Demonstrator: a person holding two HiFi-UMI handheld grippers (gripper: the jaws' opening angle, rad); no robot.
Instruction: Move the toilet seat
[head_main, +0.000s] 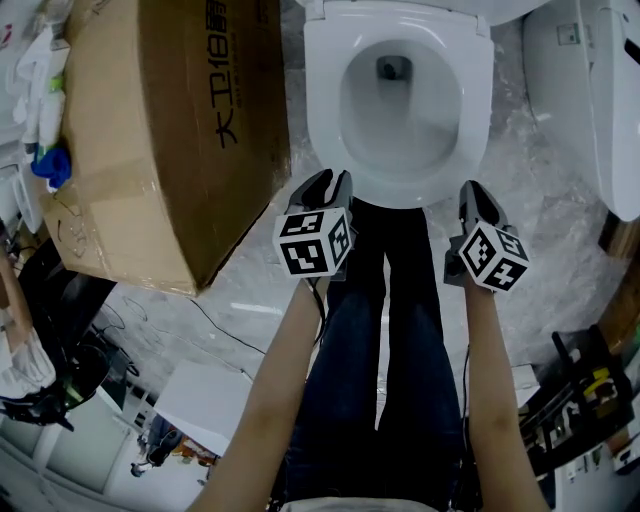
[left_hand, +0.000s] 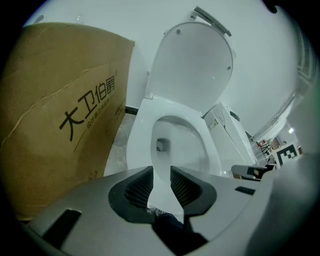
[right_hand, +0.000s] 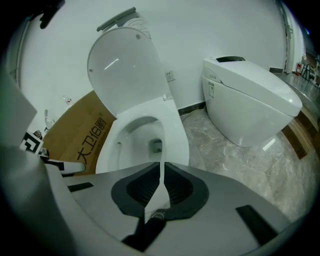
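A white toilet stands in front of me with its seat (head_main: 325, 110) lying flat on the bowl and the lid (left_hand: 192, 70) tilted up against the wall. My left gripper (head_main: 325, 186) hovers just before the front left rim of the seat; its jaws stand apart, with nothing between them (left_hand: 161, 177). My right gripper (head_main: 478, 197) hangs by the front right rim, clear of it, and its jaws are shut on nothing (right_hand: 161, 172). The seat (right_hand: 177, 140) and raised lid (right_hand: 125, 70) also show in the right gripper view. Neither gripper touches the toilet.
A large cardboard box (head_main: 160, 130) stands close on the toilet's left. A second white toilet (head_main: 600, 90) with a closed lid sits on the right. The person's legs (head_main: 390, 360) stand on the marble floor (head_main: 540, 210) just below the bowl. Clutter and cables lie at the lower left.
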